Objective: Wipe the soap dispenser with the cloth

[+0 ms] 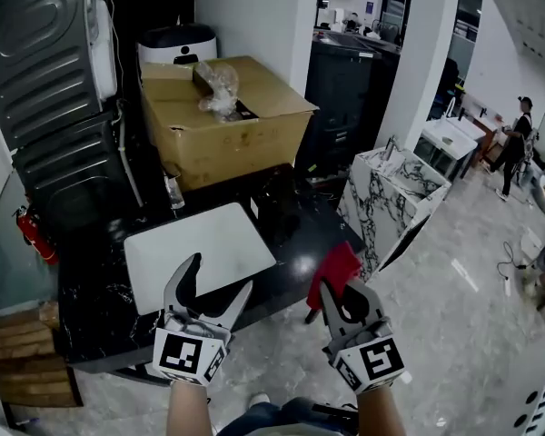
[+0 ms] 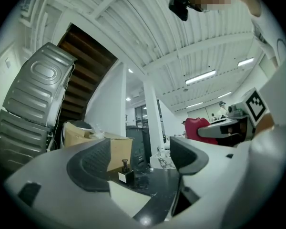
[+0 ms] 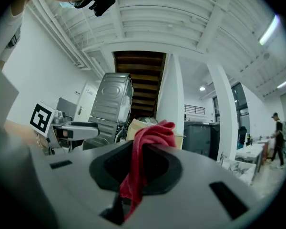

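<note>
Right tongs [image 1: 343, 289] clenched on the red cloth [image 1: 336, 263], left tongs [image 1: 220, 276] spread, empty. Approach step: next I reach what looks like the soap dispenser [image 2: 125, 171] on the counter [image 1: 100, 289] and wipe.

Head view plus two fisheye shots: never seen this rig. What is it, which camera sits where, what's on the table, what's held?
There is no robot here. A person holds a pair of hand-held tongs in each hand. The head view comes from a camera on the person's head, looking steeply down; the marker cubes are part of the tongs. The other two pictures come from wide-angle cameras that ride on each pair and look along its jaws.

The left tongs are open and empty. The right tongs are shut on a red cloth.

On the black marble table are a white board and a cardboard box. The small pump bottle near the box looks like the soap dispenser. Nothing touches it yet.
</note>
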Available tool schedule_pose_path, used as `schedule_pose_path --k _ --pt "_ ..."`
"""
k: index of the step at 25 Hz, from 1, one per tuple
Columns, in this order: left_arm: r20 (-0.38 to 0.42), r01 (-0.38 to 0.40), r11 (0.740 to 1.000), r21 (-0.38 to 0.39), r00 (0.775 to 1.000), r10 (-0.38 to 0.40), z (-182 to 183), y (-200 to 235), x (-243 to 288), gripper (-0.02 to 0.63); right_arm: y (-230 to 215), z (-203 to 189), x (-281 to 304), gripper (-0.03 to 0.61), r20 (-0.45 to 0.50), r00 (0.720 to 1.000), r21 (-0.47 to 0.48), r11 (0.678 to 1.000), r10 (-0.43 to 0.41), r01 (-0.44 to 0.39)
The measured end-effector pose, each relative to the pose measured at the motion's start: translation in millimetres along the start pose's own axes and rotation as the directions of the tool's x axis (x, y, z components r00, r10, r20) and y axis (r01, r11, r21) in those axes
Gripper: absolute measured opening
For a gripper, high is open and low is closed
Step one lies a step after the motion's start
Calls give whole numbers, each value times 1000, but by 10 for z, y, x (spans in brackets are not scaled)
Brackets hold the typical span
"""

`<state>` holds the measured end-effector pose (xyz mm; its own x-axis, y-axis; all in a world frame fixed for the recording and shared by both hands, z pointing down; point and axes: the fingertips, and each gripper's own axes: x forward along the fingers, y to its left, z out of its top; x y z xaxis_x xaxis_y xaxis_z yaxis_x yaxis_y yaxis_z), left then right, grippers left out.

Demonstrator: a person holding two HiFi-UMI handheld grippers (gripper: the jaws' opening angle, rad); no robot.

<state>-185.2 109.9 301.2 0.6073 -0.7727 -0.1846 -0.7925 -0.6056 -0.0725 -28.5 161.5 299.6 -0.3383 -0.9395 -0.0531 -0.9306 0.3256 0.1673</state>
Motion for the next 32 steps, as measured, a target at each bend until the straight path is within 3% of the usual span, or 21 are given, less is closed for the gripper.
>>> schedule_pose_path --k 11,20,28,32 --pt "-2 -36 996 -85 999 36 -471 384 778 374 -522 -330 718 49 -41 999 22 1000 -16 17" --pt "-142 -98 992 -74 986 86 -1167 467 1847 371 -1316 -622 1638 49 -29 995 54 994 94 -93" --pt "-260 -207 976 -67 948 184 -1752 649 2696 365 -1949 -816 2443 49 -27 969 60 968 246 -244" --pt "-304 -270 962 -46 921 244 -1988 773 2959 276 -2178 -960 2706 49 -40 954 72 953 296 -293"
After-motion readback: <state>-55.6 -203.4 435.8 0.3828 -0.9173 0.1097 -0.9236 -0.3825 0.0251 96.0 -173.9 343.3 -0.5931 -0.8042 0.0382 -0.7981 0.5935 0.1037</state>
